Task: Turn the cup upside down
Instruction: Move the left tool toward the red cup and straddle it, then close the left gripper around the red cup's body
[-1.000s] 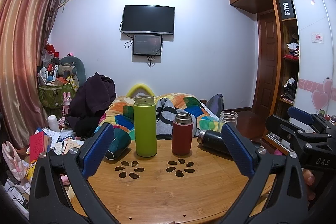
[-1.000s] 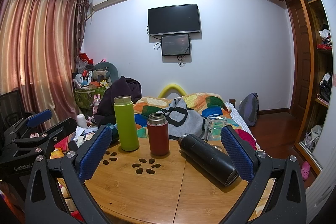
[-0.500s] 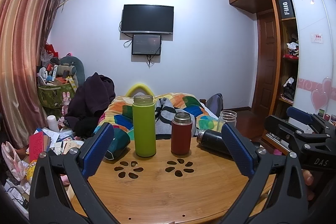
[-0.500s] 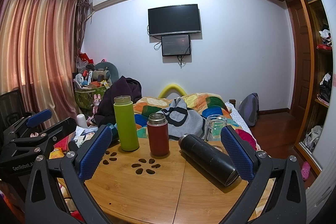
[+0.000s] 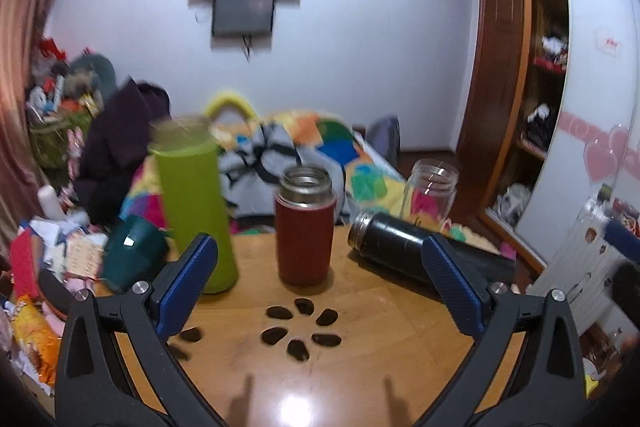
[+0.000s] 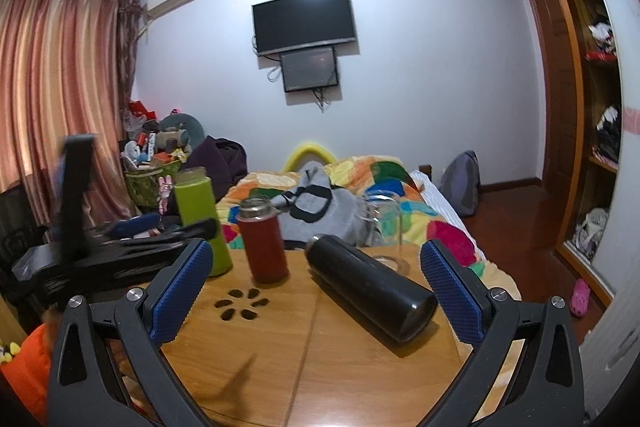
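Observation:
On the round wooden table (image 5: 360,359) stand a tall green cup (image 5: 192,203), a red cup with a steel neck (image 5: 306,231) and a clear glass cup (image 5: 432,193), all upright with mouths up. A black cup (image 5: 404,251) lies on its side. A dark green mug (image 5: 132,251) lies tilted at the table's left edge. My left gripper (image 5: 320,279) is open and empty, just short of the red cup. My right gripper (image 6: 316,279) is open and empty, with the black cup (image 6: 372,285) lying between its fingers' line. The red cup (image 6: 264,241) and green cup (image 6: 200,215) stand left of it.
Behind the table is a bed with a colourful quilt (image 6: 384,187) and a grey bag (image 6: 316,203). A cluttered basket (image 6: 152,179) and curtains stand at the left. A wardrobe (image 6: 588,107) lines the right wall. The left gripper's body (image 6: 100,251) reaches over the table's left edge.
My left gripper has moved forward and down toward the red cup, with motion blur. My right gripper has moved slightly closer to the table. The cups have not moved.

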### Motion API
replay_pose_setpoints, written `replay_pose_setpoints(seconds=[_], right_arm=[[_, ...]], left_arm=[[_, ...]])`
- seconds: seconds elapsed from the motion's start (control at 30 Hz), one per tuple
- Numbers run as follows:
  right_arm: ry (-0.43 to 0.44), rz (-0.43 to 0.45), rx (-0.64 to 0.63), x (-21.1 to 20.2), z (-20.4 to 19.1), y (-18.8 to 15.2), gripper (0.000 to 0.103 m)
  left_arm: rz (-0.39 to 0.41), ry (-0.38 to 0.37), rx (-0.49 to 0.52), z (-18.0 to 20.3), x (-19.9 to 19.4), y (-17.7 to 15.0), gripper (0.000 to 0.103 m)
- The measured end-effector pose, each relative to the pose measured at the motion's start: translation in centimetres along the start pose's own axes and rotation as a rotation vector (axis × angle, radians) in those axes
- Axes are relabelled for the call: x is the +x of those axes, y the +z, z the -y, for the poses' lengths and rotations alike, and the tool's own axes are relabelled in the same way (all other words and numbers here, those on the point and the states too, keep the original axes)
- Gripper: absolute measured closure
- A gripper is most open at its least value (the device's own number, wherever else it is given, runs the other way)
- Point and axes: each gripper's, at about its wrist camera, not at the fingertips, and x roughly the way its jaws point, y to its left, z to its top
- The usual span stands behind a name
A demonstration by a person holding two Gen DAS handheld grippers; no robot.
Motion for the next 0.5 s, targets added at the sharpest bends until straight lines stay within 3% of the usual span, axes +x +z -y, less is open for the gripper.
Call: replay_pose_setpoints(seconds=[0.13, 0.23, 0.37, 0.43, 0.5], right_arm=[[-0.017, -0.025, 0.023, 0.9, 2.0, -1.0, 0.000], [-0.021, -0.048, 0.042, 1.6, 3.0, -1.7, 0.000], [-0.018, -0.079, 0.065, 2.6, 4.0, -2.5, 0.000], [-0.016, -0.086, 0.066, 2.8, 4.1, -2.8, 0.000], [-0.017, -0.087, 0.061, 2.8, 4.1, -3.0, 0.000]], left_arm=[[-0.085, 0.026, -0.012, -0.2, 5.2, 0.4, 0.002], [-0.140, 0.029, -0.016, -0.1, 8.1, 0.6, 0.017], [-0.201, 0.076, -0.015, -0.1, 11.3, 0.7, 0.021], [-0.226, 0.073, -0.038, -0.4, 12.3, 0.8, 0.035], [-0.239, 0.082, -0.051, -0.6, 12.8, 0.8, 0.041]])
